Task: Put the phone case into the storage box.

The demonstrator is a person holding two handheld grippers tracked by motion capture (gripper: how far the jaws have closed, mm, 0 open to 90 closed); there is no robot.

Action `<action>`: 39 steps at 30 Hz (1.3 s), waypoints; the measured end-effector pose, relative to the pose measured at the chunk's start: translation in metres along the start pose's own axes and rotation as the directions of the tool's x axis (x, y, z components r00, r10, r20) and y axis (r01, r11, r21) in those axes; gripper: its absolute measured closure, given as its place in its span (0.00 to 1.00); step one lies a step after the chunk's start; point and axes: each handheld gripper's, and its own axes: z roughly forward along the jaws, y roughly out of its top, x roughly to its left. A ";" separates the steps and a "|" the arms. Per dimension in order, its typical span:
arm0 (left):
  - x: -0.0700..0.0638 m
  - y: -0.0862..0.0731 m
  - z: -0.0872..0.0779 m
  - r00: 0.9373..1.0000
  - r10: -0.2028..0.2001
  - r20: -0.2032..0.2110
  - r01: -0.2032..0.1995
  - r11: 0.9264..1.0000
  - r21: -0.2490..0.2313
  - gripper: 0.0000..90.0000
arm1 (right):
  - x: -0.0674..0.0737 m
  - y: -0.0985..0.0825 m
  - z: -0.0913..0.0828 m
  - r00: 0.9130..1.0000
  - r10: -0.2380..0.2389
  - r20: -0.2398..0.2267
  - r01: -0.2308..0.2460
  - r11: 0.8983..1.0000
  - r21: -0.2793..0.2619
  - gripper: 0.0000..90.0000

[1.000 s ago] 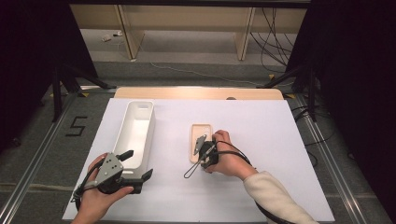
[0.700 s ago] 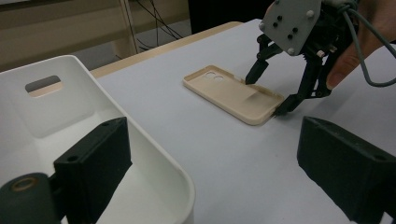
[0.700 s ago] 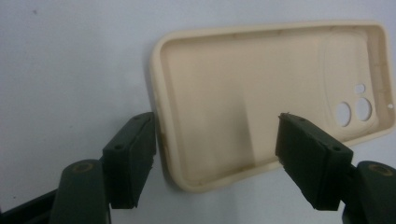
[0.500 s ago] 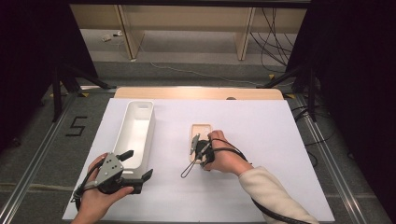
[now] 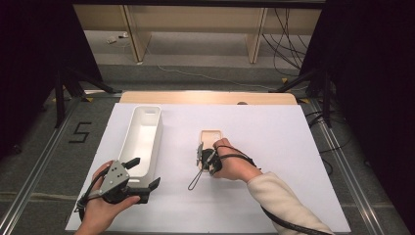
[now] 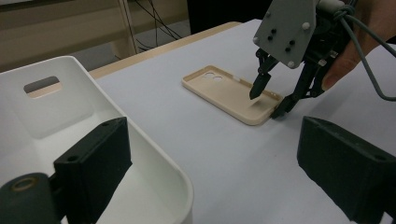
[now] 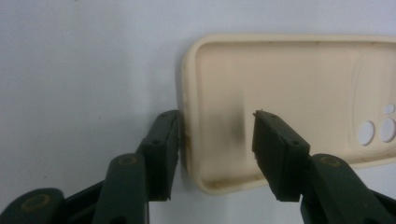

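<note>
Straddling near end wall of beige phone case (image 7: pixel 285 88): right gripper (image 7: pixel 217 140), jaws just closing, one outside wall, one inside (contact with inner pad not clear). Case flat on table (image 5: pixel 274 127). Left gripper (image 5: pixel 142 176) jaws spread, beside white bin (image 5: pixel 147 132).

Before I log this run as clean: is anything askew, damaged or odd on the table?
Nothing stands out. The beige soft phone case lies flat, open side up, intact; the long white plastic bin sits upright; the right gripper straddles the case's end wall.
</note>
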 end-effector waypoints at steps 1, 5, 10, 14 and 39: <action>0.000 0.000 0.000 1.000 0.000 0.000 0.000 1.000 0.000 0.11 | 0.000 0.000 0.000 1.000 -0.003 -0.005 0.003 1.000 -0.001 0.62; 0.000 0.000 0.000 1.000 0.000 0.001 0.000 1.000 -0.001 0.11 | -0.001 0.000 0.000 0.999 -0.012 -0.032 0.012 1.000 0.005 0.69; 0.000 0.000 0.000 1.000 -0.001 0.003 0.001 1.000 -0.001 0.11 | -0.001 0.002 0.000 0.999 -0.028 -0.038 0.029 1.000 0.008 0.71; 0.000 0.000 0.000 1.000 -0.001 0.003 0.001 1.000 -0.001 0.11 | -0.002 0.001 0.001 0.998 -0.024 -0.054 0.024 1.000 0.000 0.75; 0.000 0.000 0.000 1.000 -0.002 0.005 0.002 1.000 -0.002 0.11 | 0.000 0.002 0.000 0.996 -0.054 -0.072 0.055 0.998 0.007 0.85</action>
